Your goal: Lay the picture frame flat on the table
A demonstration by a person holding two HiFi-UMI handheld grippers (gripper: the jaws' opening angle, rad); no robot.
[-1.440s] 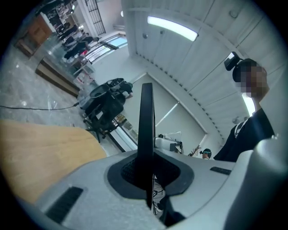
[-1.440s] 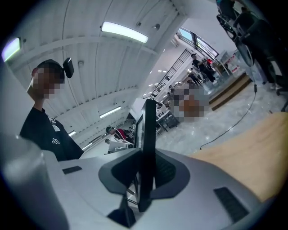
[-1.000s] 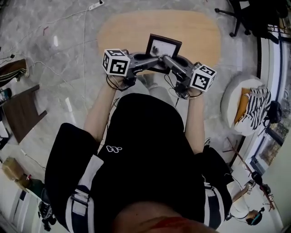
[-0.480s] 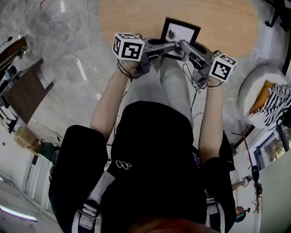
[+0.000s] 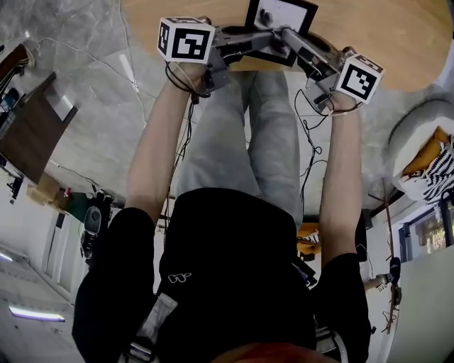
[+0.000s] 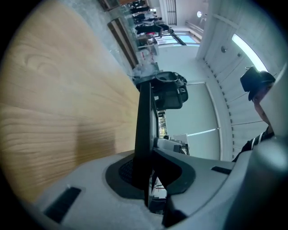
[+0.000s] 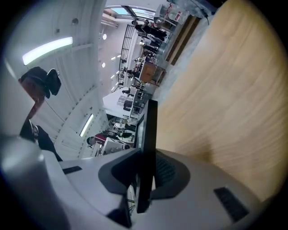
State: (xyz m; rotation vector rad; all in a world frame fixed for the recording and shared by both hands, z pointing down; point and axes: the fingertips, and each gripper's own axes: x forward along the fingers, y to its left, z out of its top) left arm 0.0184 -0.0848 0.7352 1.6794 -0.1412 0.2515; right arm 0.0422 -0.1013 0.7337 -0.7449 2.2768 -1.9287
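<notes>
A black picture frame [image 5: 280, 18] with a white mat is held by its near edge over the front rim of the light wooden table [image 5: 397, 42]. My left gripper [image 5: 259, 39] grips it from the left and its jaws are opening; the frame's dark edge [image 6: 144, 117] still lies against the pads [image 6: 121, 170]. My right gripper [image 5: 285, 35] is shut on the same edge [image 7: 150, 130] from the right. In both gripper views the frame runs about parallel to the tabletop [image 6: 58, 103] [image 7: 234, 90]. Whether it touches the wood I cannot tell.
A white round pouf with a striped cloth [image 5: 425, 166] stands on the right. A dark wooden board [image 5: 32, 131] lies on the marble floor at left, with cables [image 5: 131, 71] near it. The person's legs [image 5: 248, 142] are below the grippers.
Both grippers and the frame have moved forward, toward the top of the head view. The person's arms are now stretched further out, with the frame over the table's near edge.
</notes>
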